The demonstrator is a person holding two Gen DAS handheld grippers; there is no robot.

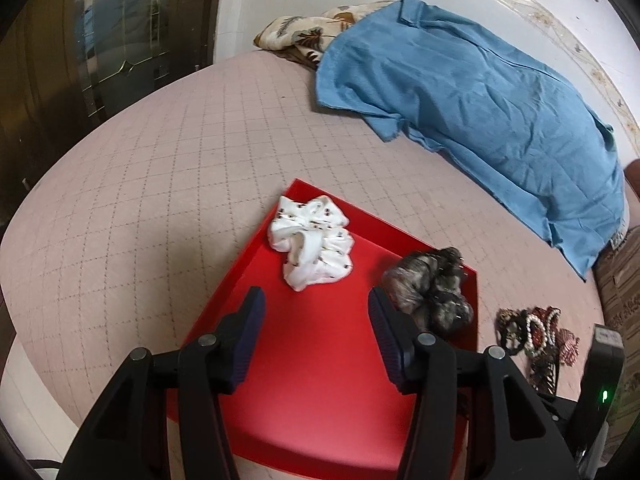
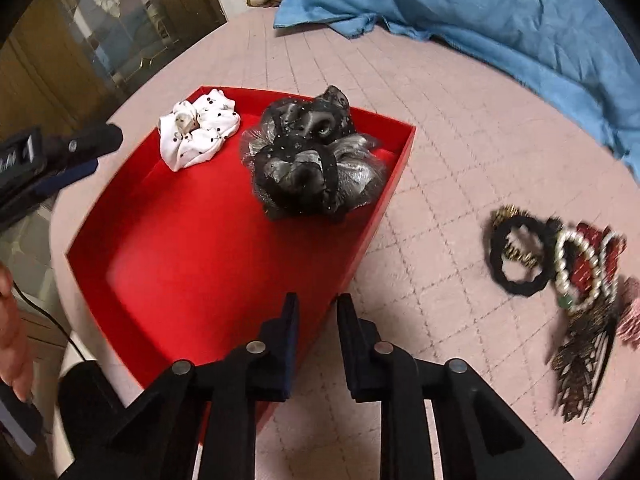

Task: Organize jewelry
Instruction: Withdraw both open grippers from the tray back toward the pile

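Red tray (image 2: 192, 264) is sitting on the pink bed (image 1: 160, 168), holding a white scrunchie (image 1: 314, 238) and a black scrunchie (image 2: 312, 160). The jewelry pile (image 2: 568, 276) is lying beside it. Left gripper (image 1: 316, 312) is spreading wide; right gripper (image 2: 318, 320) is gaping slightly, both empty.

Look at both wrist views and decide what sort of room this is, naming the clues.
Most likely a bedroom at home: the work surface is a bed with a pink quilted cover, a floral pillow lies at its far end under a blue cloth, and a leaded-glass door stands beside it.
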